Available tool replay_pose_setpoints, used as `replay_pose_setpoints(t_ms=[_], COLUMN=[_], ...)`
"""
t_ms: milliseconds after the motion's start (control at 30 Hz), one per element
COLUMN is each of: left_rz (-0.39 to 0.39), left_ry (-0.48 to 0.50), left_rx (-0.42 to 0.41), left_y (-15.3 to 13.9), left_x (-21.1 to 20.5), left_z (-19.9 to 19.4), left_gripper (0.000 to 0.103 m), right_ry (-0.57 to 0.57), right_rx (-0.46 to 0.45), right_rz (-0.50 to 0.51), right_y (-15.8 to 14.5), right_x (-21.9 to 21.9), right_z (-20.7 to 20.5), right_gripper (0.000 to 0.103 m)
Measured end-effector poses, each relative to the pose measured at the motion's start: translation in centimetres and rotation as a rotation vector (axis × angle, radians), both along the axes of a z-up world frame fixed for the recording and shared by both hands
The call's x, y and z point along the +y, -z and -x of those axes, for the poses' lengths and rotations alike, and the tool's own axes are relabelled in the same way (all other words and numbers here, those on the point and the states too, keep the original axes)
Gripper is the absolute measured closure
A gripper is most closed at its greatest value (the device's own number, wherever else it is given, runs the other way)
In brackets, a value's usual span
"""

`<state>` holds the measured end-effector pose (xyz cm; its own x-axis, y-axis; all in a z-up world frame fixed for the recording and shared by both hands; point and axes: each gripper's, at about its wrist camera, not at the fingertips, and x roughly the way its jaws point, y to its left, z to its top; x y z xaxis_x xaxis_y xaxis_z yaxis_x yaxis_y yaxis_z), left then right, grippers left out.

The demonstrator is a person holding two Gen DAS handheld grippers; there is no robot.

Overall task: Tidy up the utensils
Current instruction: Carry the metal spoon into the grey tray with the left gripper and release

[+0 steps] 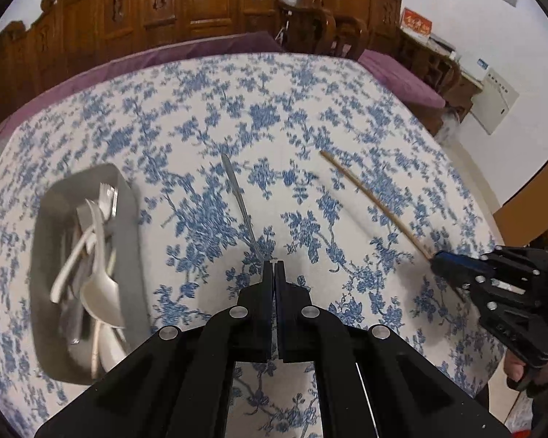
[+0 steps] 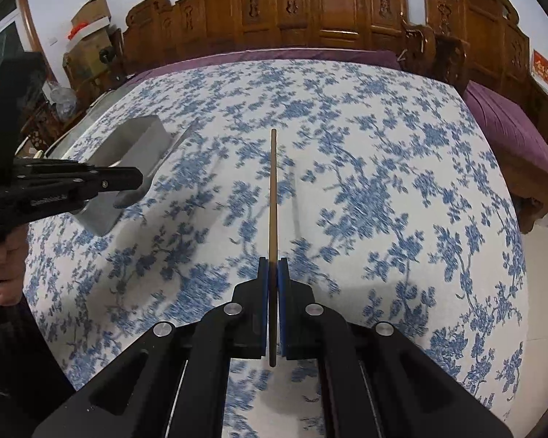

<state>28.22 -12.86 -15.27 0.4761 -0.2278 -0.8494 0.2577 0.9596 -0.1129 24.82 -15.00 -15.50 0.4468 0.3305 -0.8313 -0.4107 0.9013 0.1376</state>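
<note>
The left gripper (image 1: 274, 263) pinches a slim metal utensil (image 1: 237, 197), perhaps a knife, just right of the grey tray (image 1: 128, 197) of spoons (image 1: 100, 284) and forks (image 1: 107, 197), while farther right the right gripper (image 2: 273, 261) clamps a wooden chopstick (image 2: 273, 197) above the floral tablecloth (image 2: 383, 168).

1. Table (image 2: 383, 127) wears a white cloth with blue floral print.
2. Behind it: carved dark-wood bench backs (image 2: 310, 3), a purple cushion (image 2: 511, 135) on the seat.
3. Walls white (image 1: 475, 29); a red sign (image 1: 416, 23) stands on a side cabinet at right.
4. Cardboard boxes (image 2: 91, 29) stacked in the left corner beside a window frame (image 2: 0, 51).
5. White wall-mounted box (image 1: 497, 104) at right.
</note>
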Motion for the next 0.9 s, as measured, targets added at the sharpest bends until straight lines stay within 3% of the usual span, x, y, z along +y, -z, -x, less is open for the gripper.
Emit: replay_pose_setpoints(t_ms=[467,900], left_rz=[0.015,0.003], left_ry=[-0.010,-0.063], left_rx=[-0.089,-0.056], left_y=[-4.8,-3.2], left_x=[6.6,13.4], left_z=[2.2,3.0], left_gripper=[0.103,0.103], right_ry=[-0.024,-0.088], right_rx=[-0.040,-0.040], right_rz=[-0.009,-0.012], right_y=[-2.5,-2.7], right_x=[7.6,14.5], right_z=[0.7,1.2], right_gripper=[0.097,0.097])
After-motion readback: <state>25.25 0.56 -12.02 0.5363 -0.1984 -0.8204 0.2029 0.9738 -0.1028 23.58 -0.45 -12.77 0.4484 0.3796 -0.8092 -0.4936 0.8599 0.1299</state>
